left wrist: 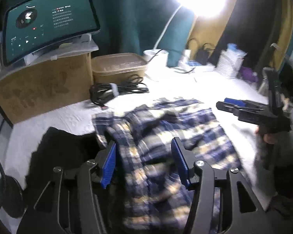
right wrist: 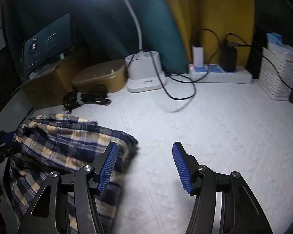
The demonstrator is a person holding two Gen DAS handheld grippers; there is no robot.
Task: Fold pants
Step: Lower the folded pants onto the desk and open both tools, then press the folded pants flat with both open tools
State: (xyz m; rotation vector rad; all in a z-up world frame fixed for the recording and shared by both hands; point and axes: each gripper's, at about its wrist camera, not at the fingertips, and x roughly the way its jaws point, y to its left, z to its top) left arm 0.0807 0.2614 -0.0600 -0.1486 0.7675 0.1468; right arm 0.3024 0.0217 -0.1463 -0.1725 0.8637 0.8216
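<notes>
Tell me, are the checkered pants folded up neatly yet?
Not neatly. The plaid pants lie bunched and wrinkled on the white table, with uneven layers; both grippers are open and hold nothing.

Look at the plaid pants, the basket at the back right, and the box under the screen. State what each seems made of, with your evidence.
Plaid pants: soft woven cloth, probably cotton, matte; it creases and bunches.
Basket: likely white moulded plastic with a woven pattern; its grid is even and holds its shape.
Box: brown cardboard, matte, with faint printing and straight edges.
</notes>
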